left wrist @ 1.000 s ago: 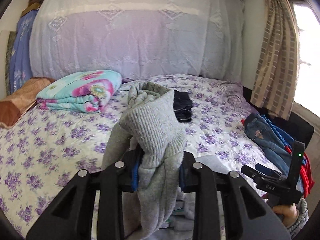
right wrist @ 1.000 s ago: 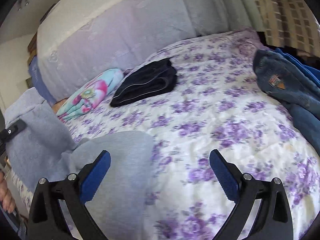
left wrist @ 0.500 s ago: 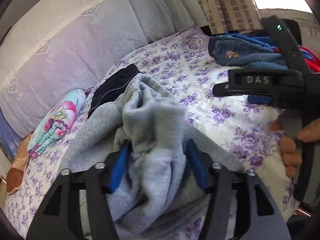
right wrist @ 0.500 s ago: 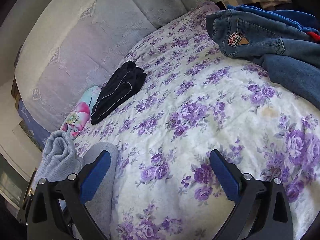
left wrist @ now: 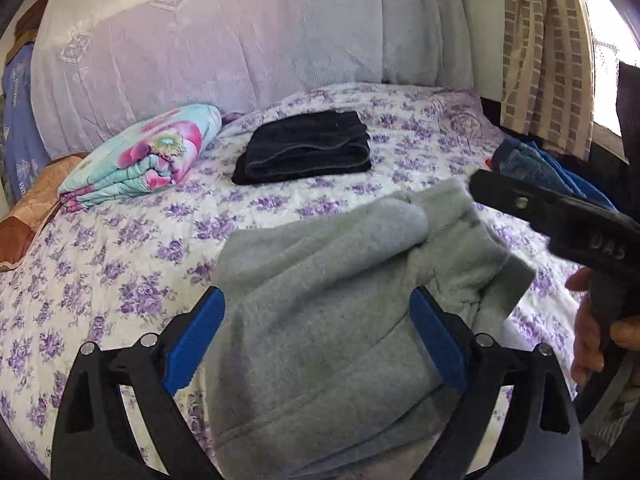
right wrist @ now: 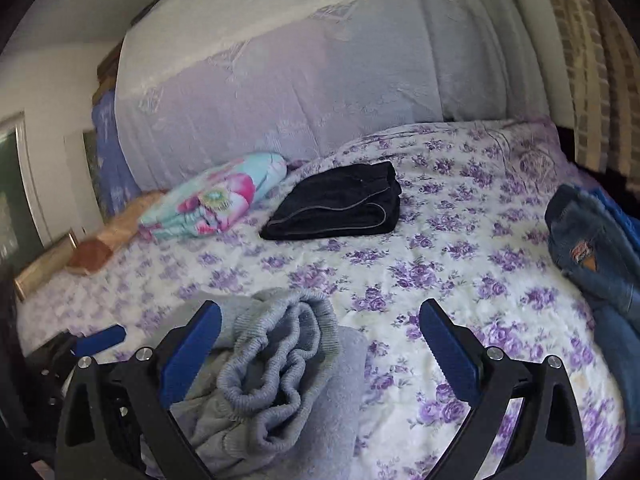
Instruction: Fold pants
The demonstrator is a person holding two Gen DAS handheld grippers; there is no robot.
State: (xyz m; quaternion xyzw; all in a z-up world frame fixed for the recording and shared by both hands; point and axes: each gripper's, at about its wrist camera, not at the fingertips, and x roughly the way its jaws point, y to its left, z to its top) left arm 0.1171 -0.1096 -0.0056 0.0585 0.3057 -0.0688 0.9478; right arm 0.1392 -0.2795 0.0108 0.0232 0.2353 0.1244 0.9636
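Wide bed (left wrist: 120, 240) with a purple-flowered cover, taking nearly the whole view.

On its near part, in a loose heap and not yet folded flat: grey pants (left wrist: 320, 300) of thick fleece. Probably soft and limp, with no stiffness at all; likely to sag and stretch when lifted by one point only. Not heavy, not fragile, and fuzzy enough not to slip from rubber pads. Bulky where layers overlap, so better to pinch one or two layers than a whole bunch.

Farther back, well apart from the heap: folded black garment (left wrist: 304, 148). At the right edge of the bed: blue jeans (right wrist: 580, 240), unfolded.

Left gripper (left wrist: 316, 328): jaws spread wide, having just been opening, with the grey fleece lying between and under the blue pads but not pressed by them. Released, by the look of it.

Right gripper (right wrist: 320, 344): jaws also spread wide, pinching nothing, the heap close to the left pad.

Ribbed waistband (right wrist: 280, 340), crumpled in waves at the top of the heap in the right wrist view. Best place to take hold, judging from its firmer knit: pinch at the two ends of it, one gripper each, then pull apart gently to flatten before folding.
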